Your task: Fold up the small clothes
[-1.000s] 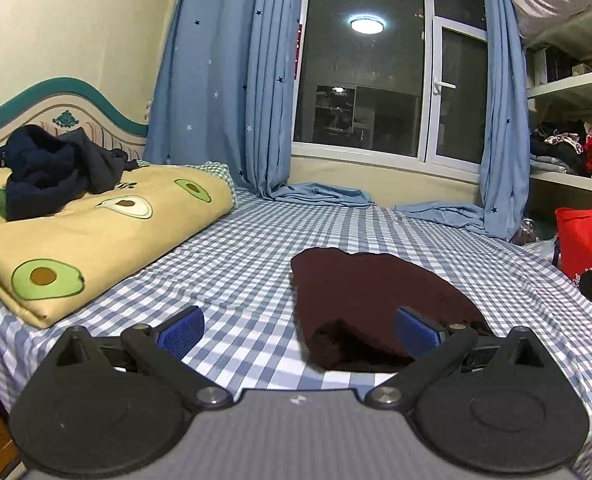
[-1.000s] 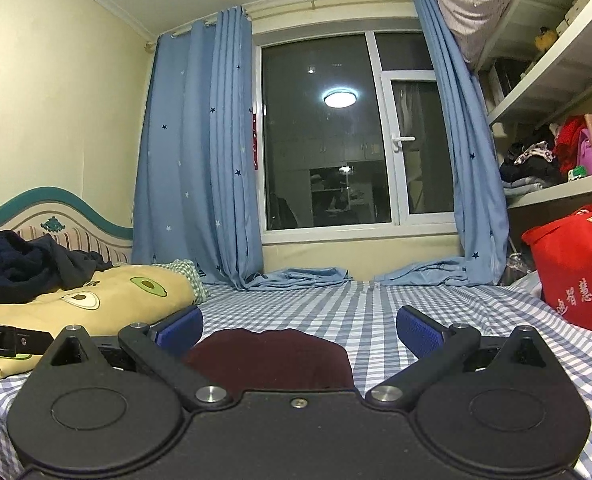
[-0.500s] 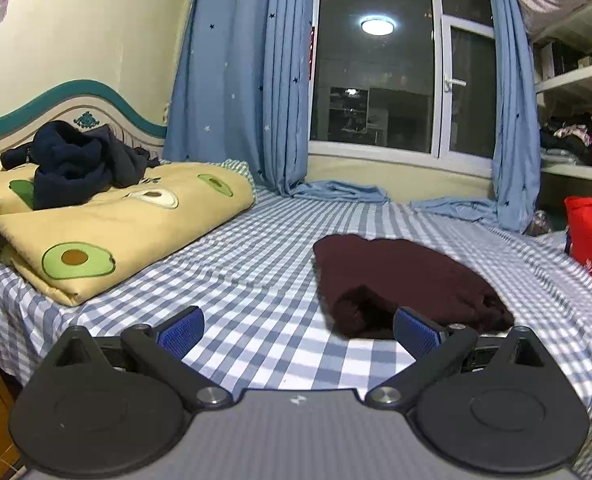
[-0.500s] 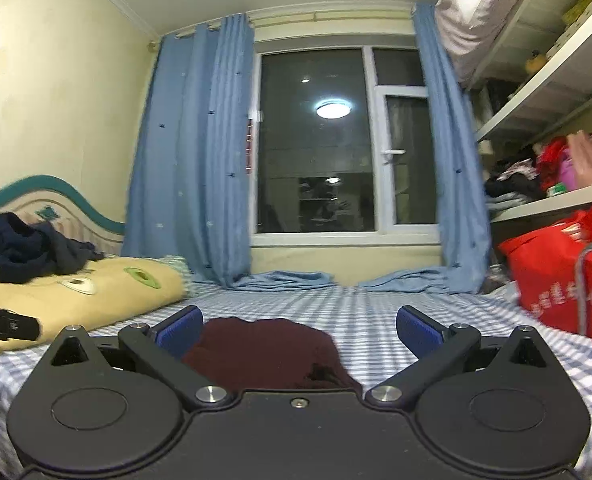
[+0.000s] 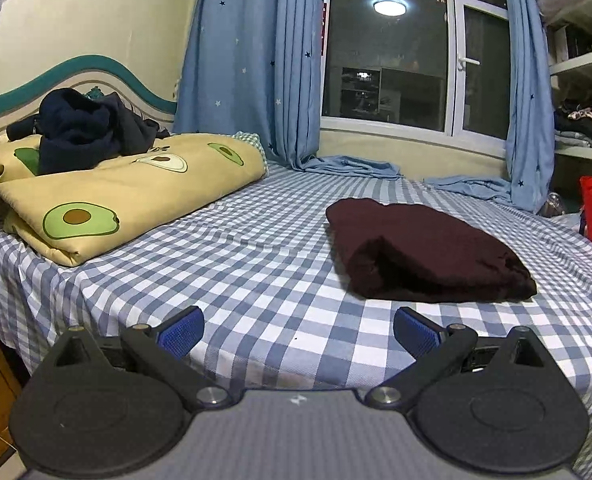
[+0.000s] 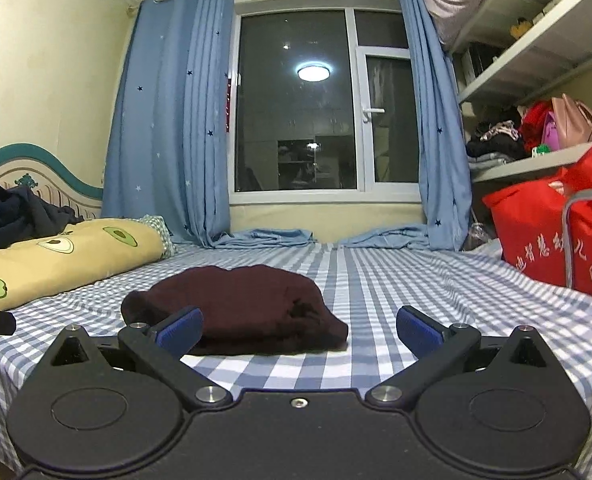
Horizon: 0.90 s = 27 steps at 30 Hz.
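Note:
A dark maroon garment [image 5: 424,252] lies folded in a compact bundle on the blue-checked bed sheet [image 5: 256,264]; it also shows in the right wrist view [image 6: 248,304]. My left gripper [image 5: 298,334] is open and empty, held off the bed's front edge, to the left of and back from the garment. My right gripper [image 6: 299,328] is open and empty, low over the sheet just in front of the garment. Neither gripper touches the cloth.
A folded yellow avocado-print quilt [image 5: 128,196] lies at the left with a heap of dark navy clothes [image 5: 88,128] on it. A red bag [image 6: 556,224] stands at the right edge. Blue curtains [image 6: 168,128] and a window are behind. Shelves hold clutter at the right.
Both grippers have drawn back from the maroon garment toward the bed's front edge. The garment stays folded in place. Both grippers stayed open.

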Each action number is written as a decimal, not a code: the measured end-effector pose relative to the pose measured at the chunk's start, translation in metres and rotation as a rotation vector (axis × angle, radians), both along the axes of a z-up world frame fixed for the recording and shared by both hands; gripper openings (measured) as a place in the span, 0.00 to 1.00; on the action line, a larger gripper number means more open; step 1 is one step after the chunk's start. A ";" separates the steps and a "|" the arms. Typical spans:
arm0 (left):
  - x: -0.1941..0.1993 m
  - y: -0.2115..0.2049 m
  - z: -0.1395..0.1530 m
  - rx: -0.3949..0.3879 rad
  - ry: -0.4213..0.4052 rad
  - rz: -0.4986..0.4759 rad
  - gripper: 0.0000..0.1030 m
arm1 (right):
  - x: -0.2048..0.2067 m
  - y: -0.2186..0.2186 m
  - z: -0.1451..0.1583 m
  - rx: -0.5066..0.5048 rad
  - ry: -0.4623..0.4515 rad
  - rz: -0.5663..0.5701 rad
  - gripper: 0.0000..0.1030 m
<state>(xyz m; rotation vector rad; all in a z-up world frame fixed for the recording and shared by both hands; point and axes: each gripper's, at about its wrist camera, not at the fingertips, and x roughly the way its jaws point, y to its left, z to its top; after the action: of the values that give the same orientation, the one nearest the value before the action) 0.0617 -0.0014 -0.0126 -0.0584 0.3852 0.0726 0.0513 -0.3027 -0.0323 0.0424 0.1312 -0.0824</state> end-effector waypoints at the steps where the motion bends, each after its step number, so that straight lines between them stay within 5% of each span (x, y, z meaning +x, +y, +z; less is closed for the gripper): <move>1: 0.001 0.000 -0.001 0.002 0.003 0.001 0.99 | 0.001 0.000 -0.002 0.004 0.003 0.000 1.00; 27: 0.006 0.001 -0.003 -0.011 0.029 0.011 0.99 | 0.008 0.000 -0.005 0.007 0.013 -0.001 1.00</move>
<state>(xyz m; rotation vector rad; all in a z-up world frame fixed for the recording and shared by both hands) 0.0673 -0.0009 -0.0160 -0.0704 0.4140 0.0827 0.0596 -0.3025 -0.0375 0.0491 0.1449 -0.0829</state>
